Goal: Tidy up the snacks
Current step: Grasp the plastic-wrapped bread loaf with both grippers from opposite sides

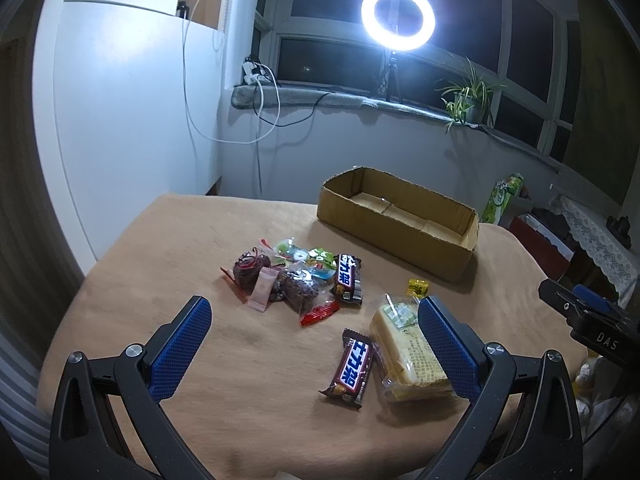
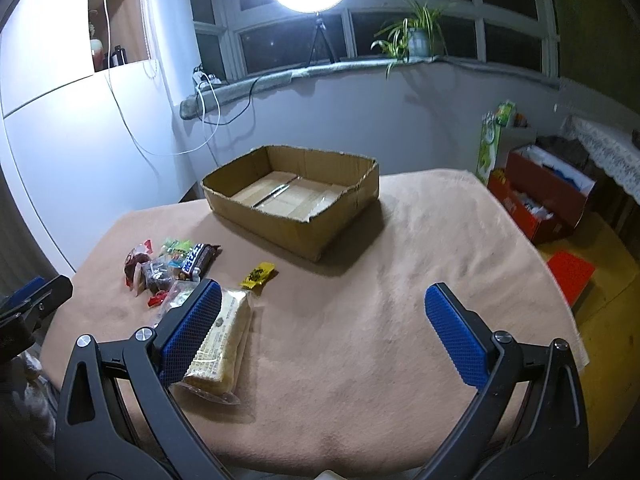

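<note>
Snacks lie on a tan cloth-covered table (image 1: 224, 380): a pile of small wrapped sweets (image 1: 288, 276), two brown chocolate bars (image 1: 347, 278) (image 1: 351, 368), a clear pack of yellow wafers (image 1: 408, 354) and a small yellow candy (image 1: 418, 288). An open, empty cardboard box (image 1: 396, 220) stands at the back. My left gripper (image 1: 314, 320) is open above the snacks, holding nothing. My right gripper (image 2: 326, 304) is open and empty above the cloth; its left finger (image 2: 192, 328) overlaps the wafer pack (image 2: 228, 336). The box (image 2: 296, 208), yellow candy (image 2: 258, 274) and sweet pile (image 2: 168, 268) show beyond it.
A ring light (image 1: 398, 16) on a tripod and a potted plant (image 1: 468, 100) stand on the windowsill. A white cabinet (image 1: 120, 120) is at the left. Red boxes (image 2: 540, 200) and a green carton (image 2: 490, 144) sit on the floor to the right of the table.
</note>
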Motion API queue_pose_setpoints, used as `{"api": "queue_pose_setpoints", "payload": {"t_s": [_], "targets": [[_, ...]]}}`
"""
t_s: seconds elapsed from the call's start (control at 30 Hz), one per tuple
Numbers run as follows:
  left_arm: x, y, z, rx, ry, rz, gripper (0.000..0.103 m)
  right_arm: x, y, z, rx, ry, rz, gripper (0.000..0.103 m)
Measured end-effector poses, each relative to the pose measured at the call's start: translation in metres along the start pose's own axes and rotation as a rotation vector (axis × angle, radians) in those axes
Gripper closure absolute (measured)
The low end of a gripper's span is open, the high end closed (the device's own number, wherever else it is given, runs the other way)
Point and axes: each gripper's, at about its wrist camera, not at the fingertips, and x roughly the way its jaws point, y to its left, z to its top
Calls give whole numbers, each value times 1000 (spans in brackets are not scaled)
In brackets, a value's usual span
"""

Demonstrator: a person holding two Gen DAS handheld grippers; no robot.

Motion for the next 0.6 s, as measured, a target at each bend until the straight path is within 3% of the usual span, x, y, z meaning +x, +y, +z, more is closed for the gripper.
{"api": "queue_pose_setpoints", "payload": {"t_s": [0.33, 0.6], "targets": [[22, -5, -4, -19, 100, -97, 1, 39, -20, -13, 122, 163, 206, 0], [45, -16, -17, -80, 235, -254, 14, 71, -9, -31, 173, 290, 378, 0]]}}
